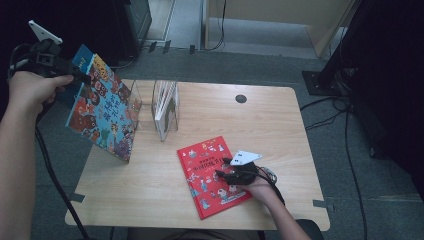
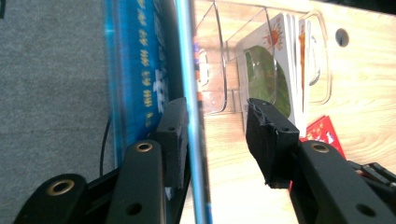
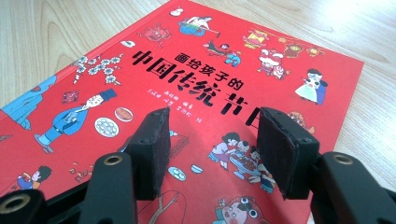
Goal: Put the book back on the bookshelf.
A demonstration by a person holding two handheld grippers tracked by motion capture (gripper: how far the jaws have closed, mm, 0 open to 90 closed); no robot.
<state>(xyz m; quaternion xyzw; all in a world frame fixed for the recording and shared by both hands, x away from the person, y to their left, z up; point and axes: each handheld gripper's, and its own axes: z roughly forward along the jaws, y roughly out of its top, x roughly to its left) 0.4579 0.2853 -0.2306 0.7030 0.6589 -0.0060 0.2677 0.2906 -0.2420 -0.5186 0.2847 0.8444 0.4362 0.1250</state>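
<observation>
A blue picture book [image 1: 102, 110] stands tilted at the table's left side, its lower edge on the wood beside a clear book stand [image 1: 165, 107]. My left gripper [image 1: 75, 75] is at its top corner. In the left gripper view the book's edge [image 2: 191, 70] runs between the jaws and lies against one pad [image 2: 175, 126], while the other pad stands clear of it. A red picture book [image 1: 210, 175] lies flat at front centre. My right gripper [image 3: 210, 121] hovers just over its cover [image 3: 196, 70], open, with nothing between the pads.
The clear stand [image 2: 322, 56] holds a few thin upright books [image 2: 275, 60]. The wooden table [image 1: 270, 125] has a round cable hole [image 1: 241, 98] at the back. Grey carpet, cables and dark furniture surround it.
</observation>
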